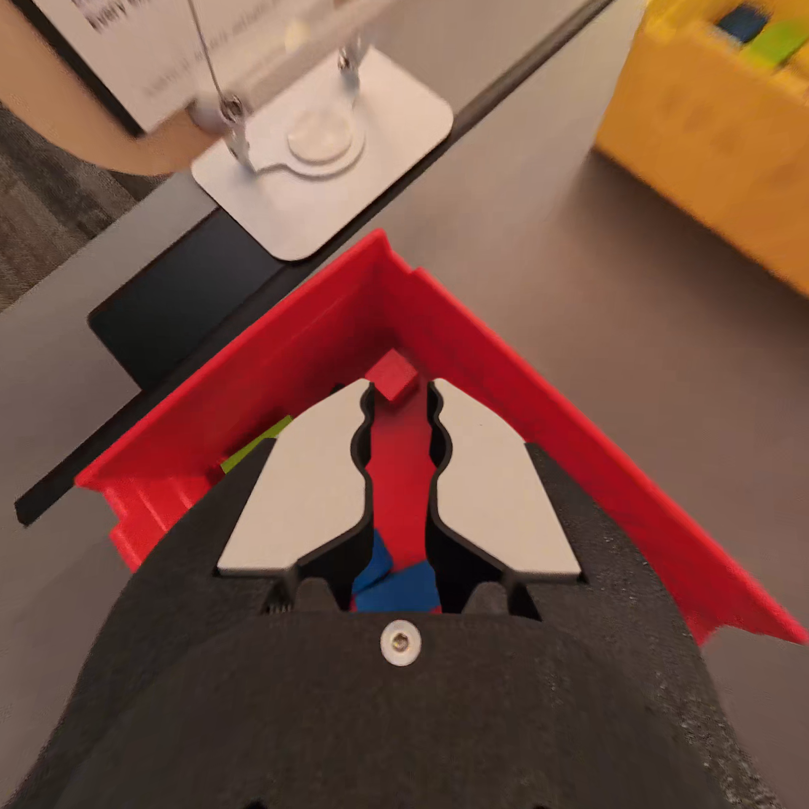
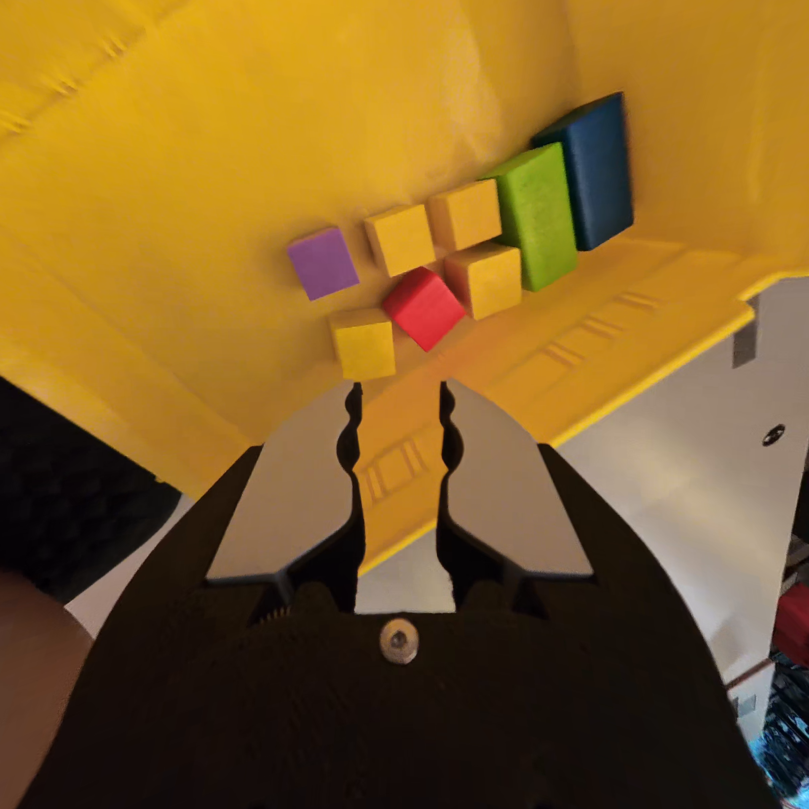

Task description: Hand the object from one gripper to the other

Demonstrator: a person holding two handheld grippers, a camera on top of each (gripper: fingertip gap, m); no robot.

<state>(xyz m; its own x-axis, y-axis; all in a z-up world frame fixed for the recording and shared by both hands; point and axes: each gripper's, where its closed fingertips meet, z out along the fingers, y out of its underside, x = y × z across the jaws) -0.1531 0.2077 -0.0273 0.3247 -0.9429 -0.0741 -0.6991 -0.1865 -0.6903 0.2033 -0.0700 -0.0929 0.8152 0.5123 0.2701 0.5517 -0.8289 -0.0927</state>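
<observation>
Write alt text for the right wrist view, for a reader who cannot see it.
The open, empty right gripper points into a yellow bin at a cluster of small blocks: a red cube nearest its line, four yellow cubes around it, a purple cube, and taller green and dark blue blocks.

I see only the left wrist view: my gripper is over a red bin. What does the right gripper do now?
Observer: The right gripper is open and empty, and it points into the yellow bin.
Operator: Which blocks are nearest to it?
Observer: A yellow cube and a red cube lie just beyond its fingertips.
Operator: Is any other colour there, besides the blue and green I see?
Observer: Yes, a purple cube lies at the left end of the group.
</observation>
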